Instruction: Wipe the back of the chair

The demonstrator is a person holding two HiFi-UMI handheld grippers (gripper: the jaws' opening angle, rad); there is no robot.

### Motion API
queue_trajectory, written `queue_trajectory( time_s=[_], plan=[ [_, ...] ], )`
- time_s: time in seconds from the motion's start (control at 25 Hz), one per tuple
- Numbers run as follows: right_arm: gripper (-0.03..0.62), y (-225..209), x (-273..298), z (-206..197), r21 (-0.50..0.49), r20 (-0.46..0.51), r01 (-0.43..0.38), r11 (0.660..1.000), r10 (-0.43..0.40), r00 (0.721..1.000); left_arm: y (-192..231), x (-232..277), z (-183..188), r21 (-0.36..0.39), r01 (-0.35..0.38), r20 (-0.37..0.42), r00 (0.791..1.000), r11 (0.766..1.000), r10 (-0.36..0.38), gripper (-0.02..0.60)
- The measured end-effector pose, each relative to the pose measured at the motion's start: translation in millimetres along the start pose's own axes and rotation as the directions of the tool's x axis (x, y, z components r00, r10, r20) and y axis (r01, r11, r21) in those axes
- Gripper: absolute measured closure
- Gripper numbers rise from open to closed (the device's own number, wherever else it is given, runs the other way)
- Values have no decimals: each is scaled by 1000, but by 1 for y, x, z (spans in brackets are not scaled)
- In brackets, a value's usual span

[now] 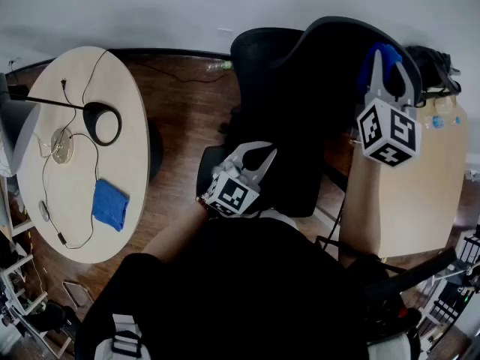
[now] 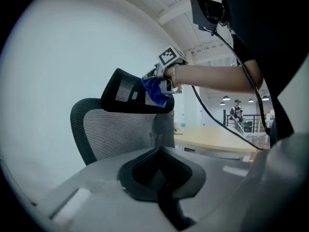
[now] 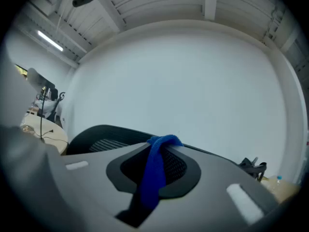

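The black mesh office chair [image 1: 300, 103] stands in front of me, its headrest [image 1: 341, 40] at the top. My right gripper [image 1: 390, 60] is up at the headrest, shut on a blue cloth [image 1: 374, 60]. In the right gripper view the cloth [image 3: 154, 175] hangs between the jaws with the headrest [image 3: 104, 137] just behind. The left gripper view shows the chair back [image 2: 113, 134], the headrest [image 2: 130, 96] and the right gripper [image 2: 161, 83] pressing the cloth [image 2: 155, 92] on it. My left gripper [image 1: 253, 156] hovers low over the seat, shut and holding nothing.
A round pale table [image 1: 82, 152] stands at the left with a second blue cloth [image 1: 110, 205], a black lamp [image 1: 103, 124] and cables. On the right a wooden desk [image 1: 409, 193] sits close to the chair. The white wall [image 1: 187, 6] lies behind.
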State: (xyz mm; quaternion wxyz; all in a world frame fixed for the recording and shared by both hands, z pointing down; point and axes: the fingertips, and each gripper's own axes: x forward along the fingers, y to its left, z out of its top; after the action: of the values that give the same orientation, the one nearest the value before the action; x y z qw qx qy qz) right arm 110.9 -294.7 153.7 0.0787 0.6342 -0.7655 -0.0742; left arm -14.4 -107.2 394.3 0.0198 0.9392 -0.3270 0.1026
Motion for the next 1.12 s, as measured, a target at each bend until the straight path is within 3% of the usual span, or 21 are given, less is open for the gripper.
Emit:
queue_trajectory(
  time_s=[0.36, 0.56, 0.64, 0.72, 0.84, 0.96, 1.12],
  plan=[
    [549, 89, 14, 19, 62, 38, -188, 980, 185, 982, 25, -36, -9, -16, -61, -10, 998, 998, 60, 575],
    [549, 130, 10, 32, 81, 85, -319, 944, 312, 946, 27, -49, -7, -30, -94, -6, 996, 995, 94, 575],
    [549, 152, 6, 39, 70, 111, -402, 913, 393, 913, 32, -58, -5, -1, -107, -3, 994, 994, 107, 575],
    [549, 176, -1, 45, 65, 146, -511, 857, 498, 854, 37, -66, -2, 17, -126, 8, 992, 992, 125, 575],
    [549, 179, -23, 57, 68, 222, -577, 814, 552, 804, 38, -72, -6, -15, -169, -17, 985, 985, 169, 575],
    [549, 140, -57, 71, 62, 300, -553, 831, 513, 805, 40, -73, -1, -37, -214, -30, 977, 976, 213, 575],
    [549, 58, -101, 64, 42, 287, -432, 901, 404, 869, 51, -78, 12, -107, -273, -31, 962, 956, 271, 575]
  ],
)
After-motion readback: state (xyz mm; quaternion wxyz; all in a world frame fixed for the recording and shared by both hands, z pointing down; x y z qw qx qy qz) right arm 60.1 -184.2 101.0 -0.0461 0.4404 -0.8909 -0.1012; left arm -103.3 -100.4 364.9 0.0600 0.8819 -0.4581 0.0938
